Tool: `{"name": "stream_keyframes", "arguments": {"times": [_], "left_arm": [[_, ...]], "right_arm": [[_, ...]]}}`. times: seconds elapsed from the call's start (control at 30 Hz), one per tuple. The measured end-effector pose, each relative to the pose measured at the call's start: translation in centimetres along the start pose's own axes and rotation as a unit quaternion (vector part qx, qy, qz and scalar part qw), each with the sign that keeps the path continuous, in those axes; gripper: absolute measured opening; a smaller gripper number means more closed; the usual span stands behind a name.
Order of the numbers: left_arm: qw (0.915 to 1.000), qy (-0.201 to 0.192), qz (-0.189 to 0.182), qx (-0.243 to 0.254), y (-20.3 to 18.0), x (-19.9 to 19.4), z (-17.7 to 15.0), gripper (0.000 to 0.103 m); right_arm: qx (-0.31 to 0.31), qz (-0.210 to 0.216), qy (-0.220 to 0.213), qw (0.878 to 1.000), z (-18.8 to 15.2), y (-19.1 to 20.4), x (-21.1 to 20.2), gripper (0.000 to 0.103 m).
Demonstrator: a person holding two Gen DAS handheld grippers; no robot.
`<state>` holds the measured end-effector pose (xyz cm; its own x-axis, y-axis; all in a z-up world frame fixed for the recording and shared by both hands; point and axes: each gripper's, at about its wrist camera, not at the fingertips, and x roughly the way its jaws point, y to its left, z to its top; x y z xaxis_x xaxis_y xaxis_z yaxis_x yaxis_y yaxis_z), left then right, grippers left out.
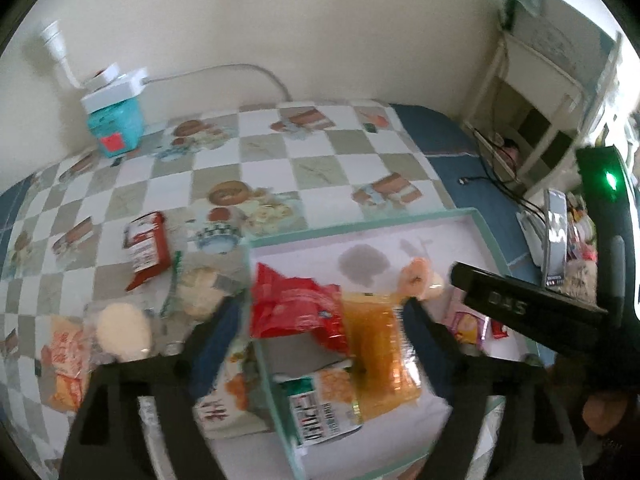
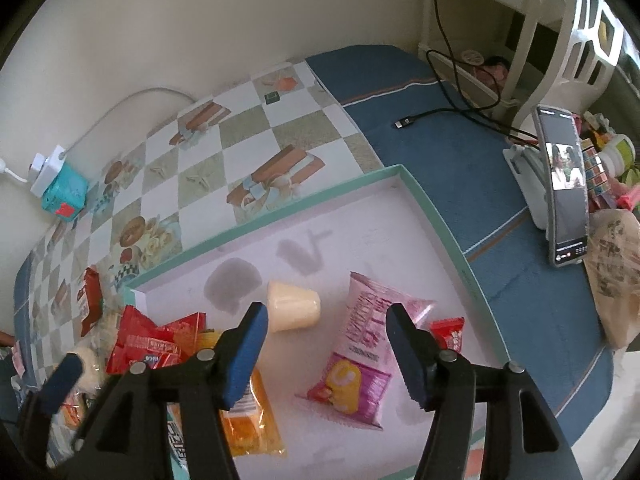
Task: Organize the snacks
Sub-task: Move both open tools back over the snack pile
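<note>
The left gripper stands with its jaws spread wide above the near-left corner of the tray; an orange packet and a red packet lie between the fingers, and the pads press on neither. The right gripper is likewise parted, with nothing held, above a pink snack bag lying flat in the tray. Just beyond it, a pale jelly cup lies on its side, and a small red packet sits beside the pink bag. Left of the tray, further snacks lie on the checkered tablecloth, including a red-and-white packet and a round pale bun. Farther right, a phone stands upright on its stand. A teal box sits against the far wall.
</note>
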<state>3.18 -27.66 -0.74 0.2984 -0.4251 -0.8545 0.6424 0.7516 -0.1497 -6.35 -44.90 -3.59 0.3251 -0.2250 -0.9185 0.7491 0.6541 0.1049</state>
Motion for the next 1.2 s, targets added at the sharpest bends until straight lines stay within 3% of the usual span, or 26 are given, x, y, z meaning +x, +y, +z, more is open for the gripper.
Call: {"name": "stream_keyframes", "arguments": {"times": [0.07,0.13,0.2,0.23,0.53,0.7,0.83,1.2], "left_arm": [[0.9998,-0.003,0.0,-0.021,1.5,-0.5,-0.1,0.091],[0.9992,-0.006,0.008,-0.04,2.8,-0.8,-0.3,0.097],[0.9978,-0.012,0.024,-0.06,4.3,-1.3,-0.7,0.101],[0.9969,-0.015,0.034,-0.069,5.0,-1.5,-0.9,0.101],[0.9868,-0.03,0.082,-0.136,12.0,-4.6,-2.3,0.101],[0.9811,-0.008,0.124,-0.148,15.8,-5.5,-3.6,0.101],[0.9707,0.01,0.153,-0.185,19.7,-6.1,-5.1,0.101],[0.9433,0.027,0.172,-0.283,27.8,-7.3,-8.3,0.101]], "right_arm": [[-0.003,-0.004,-0.002,1.0,-0.3,0.2,-0.4,0.072],[-0.008,-0.006,-0.008,1.0,-0.6,0.5,-1.0,0.083],[-0.016,-0.003,-0.018,1.0,-1.0,0.9,-1.5,0.102],[-0.02,-0.002,-0.023,1.0,-1.2,1.1,-1.9,0.103],[-0.039,0.001,-0.047,0.998,-4.0,4.4,-4.1,0.103],[-0.049,0.01,-0.048,0.998,-5.3,7.3,-4.7,0.103],[-0.061,0.017,-0.054,0.997,-6.8,10.4,-5.1,0.103],[-0.092,0.07,-0.032,0.993,-10.8,18.8,-4.6,0.103]]}}
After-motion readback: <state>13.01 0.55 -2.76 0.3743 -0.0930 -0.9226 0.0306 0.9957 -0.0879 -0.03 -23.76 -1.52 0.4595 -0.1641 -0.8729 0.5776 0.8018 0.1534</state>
